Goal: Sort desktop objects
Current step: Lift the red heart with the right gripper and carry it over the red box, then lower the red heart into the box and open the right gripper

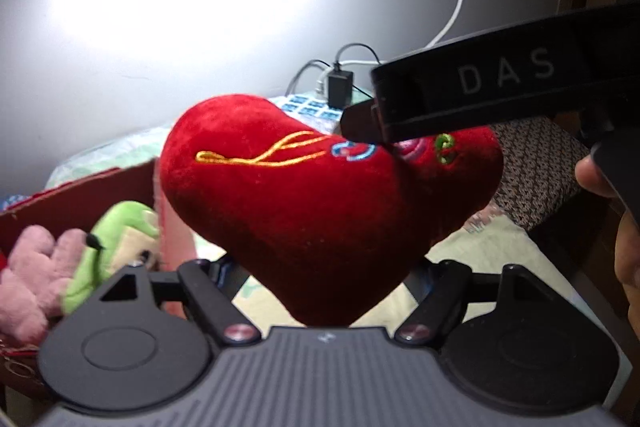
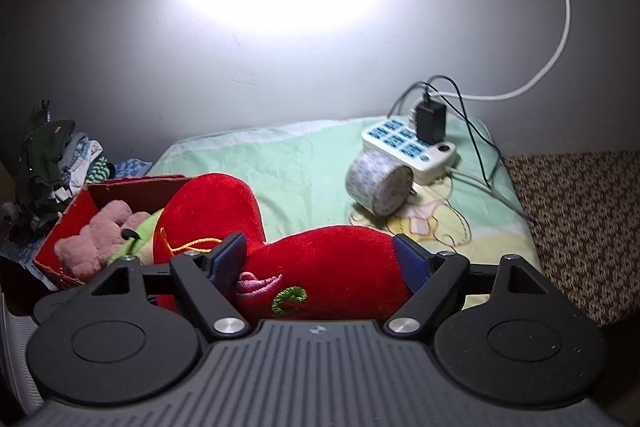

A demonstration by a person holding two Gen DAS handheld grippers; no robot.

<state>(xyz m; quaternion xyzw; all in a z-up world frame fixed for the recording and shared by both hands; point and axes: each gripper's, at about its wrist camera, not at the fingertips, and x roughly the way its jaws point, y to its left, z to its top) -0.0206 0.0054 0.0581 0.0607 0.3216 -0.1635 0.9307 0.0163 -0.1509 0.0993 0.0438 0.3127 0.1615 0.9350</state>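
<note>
**Red heart pillow held by both claws beside toy box**

The red heart pillow [image 1: 320,195] was up off the tabletop [image 2: 304,167], gripped from two sides. The right claw [image 2: 324,259] had its fingers [image 2: 230,255] pressed into one lobe, closed as far as the plush allowed. The left claw [image 1: 324,267] sat at the pillow's pointed bottom; its fingertips were buried behind the fabric, so the hold looked real but the pads could not be seen. Two grips probably because the pillow was wide and floppy, one claw would let it sag. It hung just beside the red box [image 2: 80,203], which already held a pink plush [image 2: 96,235] and a green plush [image 2: 136,231], so likely headed there. A tape roll [image 2: 378,187] and a power strip [image 2: 412,147] lay well apart at the back. Embroidery on the pillow was half covered and unreadable. The box's near edge was cut off behind the claw body; room left inside could not be judged
</note>
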